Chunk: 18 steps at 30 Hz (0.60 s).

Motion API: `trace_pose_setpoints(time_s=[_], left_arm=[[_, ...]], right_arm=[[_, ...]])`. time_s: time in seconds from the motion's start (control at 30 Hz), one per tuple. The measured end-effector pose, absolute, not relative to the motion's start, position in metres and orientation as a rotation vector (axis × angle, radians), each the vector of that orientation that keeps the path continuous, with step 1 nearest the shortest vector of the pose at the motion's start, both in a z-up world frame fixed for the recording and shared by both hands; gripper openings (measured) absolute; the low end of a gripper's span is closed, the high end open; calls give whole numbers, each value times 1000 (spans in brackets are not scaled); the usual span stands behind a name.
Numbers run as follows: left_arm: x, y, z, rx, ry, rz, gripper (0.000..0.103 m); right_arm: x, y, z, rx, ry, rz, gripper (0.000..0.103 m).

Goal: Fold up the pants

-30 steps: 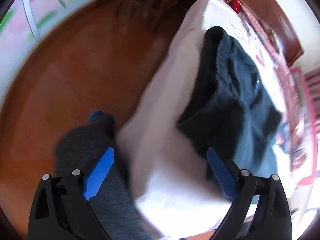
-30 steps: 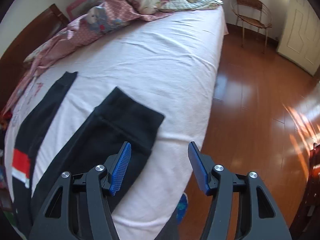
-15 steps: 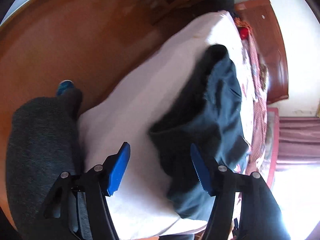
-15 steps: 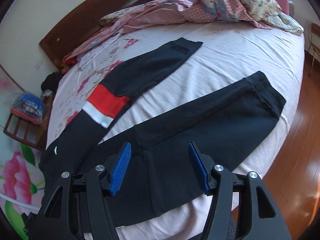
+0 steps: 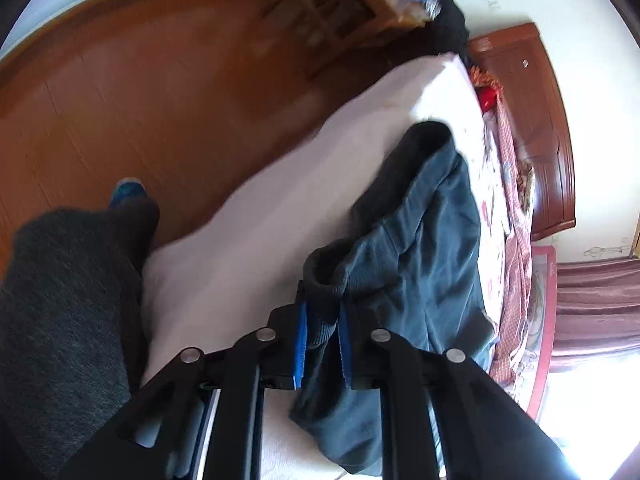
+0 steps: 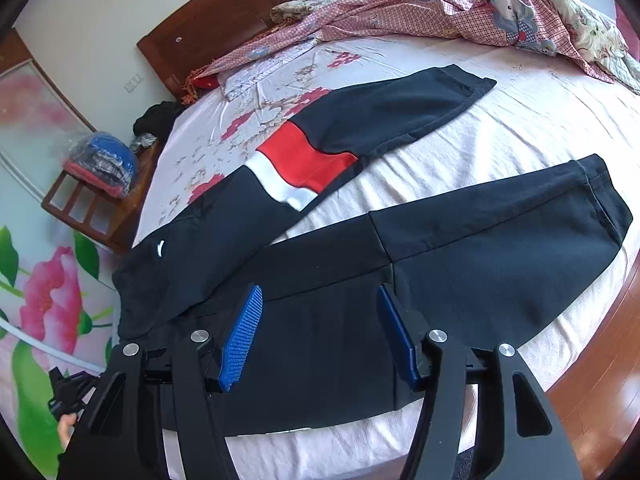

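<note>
Dark navy pants (image 6: 480,256) lie spread on the bed, legs apart; the far leg has a red and white band (image 6: 304,168). My right gripper (image 6: 320,332) is open and empty, hovering over the near leg's thigh. In the left wrist view my left gripper (image 5: 322,340) is shut on the pants (image 5: 420,248) at the bunched waistband corner, lifting the cloth a little off the sheet.
The bed (image 6: 520,128) has a pale pink sheet, with a crumpled pink checked quilt (image 6: 460,12) by the wooden headboard (image 6: 240,12). A wooden stool (image 6: 92,200) with bagged clothes stands beside the bed. My leg and blue shoe (image 5: 128,194) stand on the wooden floor.
My left gripper moved in and closed on the waistband corner. My right gripper swung from the leg cuff toward the thigh and stayed open.
</note>
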<state>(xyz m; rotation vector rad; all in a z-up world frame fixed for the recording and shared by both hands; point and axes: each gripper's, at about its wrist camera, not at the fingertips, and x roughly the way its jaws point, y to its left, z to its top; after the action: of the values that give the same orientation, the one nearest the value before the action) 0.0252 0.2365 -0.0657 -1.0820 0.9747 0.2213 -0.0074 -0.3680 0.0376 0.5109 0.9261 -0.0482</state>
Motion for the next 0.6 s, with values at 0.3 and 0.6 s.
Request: trace_pose_setpoints(time_s=[0.3, 0.6], left_arm=[[22, 237, -71, -814, 1031, 351, 20], [41, 257, 39, -555, 742, 229, 80]], right_arm=[[-6, -329, 11, 417, 991, 101, 64], [-3, -300, -10, 392, 1055, 187, 64]])
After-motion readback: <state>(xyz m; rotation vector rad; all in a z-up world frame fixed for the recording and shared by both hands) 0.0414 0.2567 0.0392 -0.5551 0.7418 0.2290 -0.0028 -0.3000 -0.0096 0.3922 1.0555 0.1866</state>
